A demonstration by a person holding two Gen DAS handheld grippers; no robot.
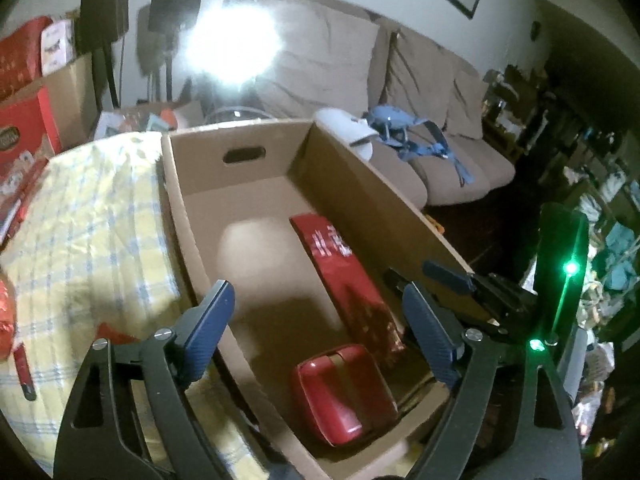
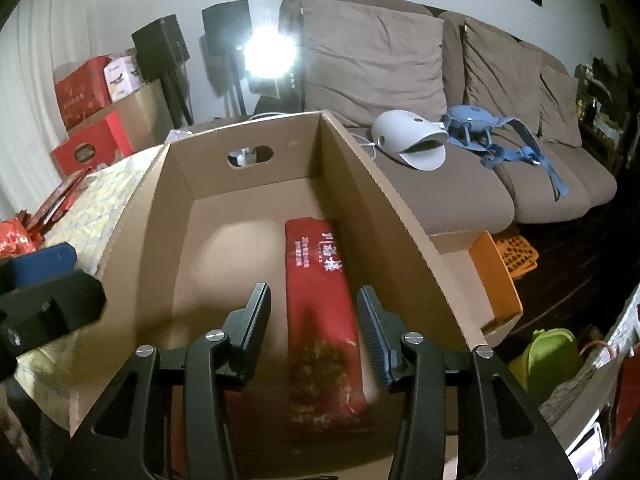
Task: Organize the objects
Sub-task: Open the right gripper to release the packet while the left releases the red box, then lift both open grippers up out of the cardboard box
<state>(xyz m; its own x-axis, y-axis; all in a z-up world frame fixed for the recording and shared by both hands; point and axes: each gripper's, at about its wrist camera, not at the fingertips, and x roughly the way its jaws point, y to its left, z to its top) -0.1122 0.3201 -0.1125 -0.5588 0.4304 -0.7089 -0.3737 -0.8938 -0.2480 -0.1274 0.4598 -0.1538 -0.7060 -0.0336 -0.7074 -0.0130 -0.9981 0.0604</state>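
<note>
An open cardboard box [image 1: 200,176] [image 2: 288,160] stands on a table. A long red box [image 1: 340,264] [image 2: 320,280] with white lettering lies flat along the right side of its floor. A rounded red case [image 1: 344,392] rests at the near end. My left gripper [image 1: 316,292] hangs open and wide over the near end, above the case, with nothing between its pads. My right gripper [image 2: 313,289] stands open astride the long red box, with a gap showing at the left pad. One of the right gripper's fingers [image 1: 446,278] shows at the box's right wall.
A yellow plaid cloth [image 1: 92,220] covers the table left of the box, with red packets at its edge. Behind stand red gift boxes [image 2: 88,144], a bright lamp [image 2: 270,54] and a beige sofa [image 2: 460,200]. The sofa holds a white device [image 2: 408,140] and a blue strapped item. An orange box [image 2: 496,280] sits on the floor.
</note>
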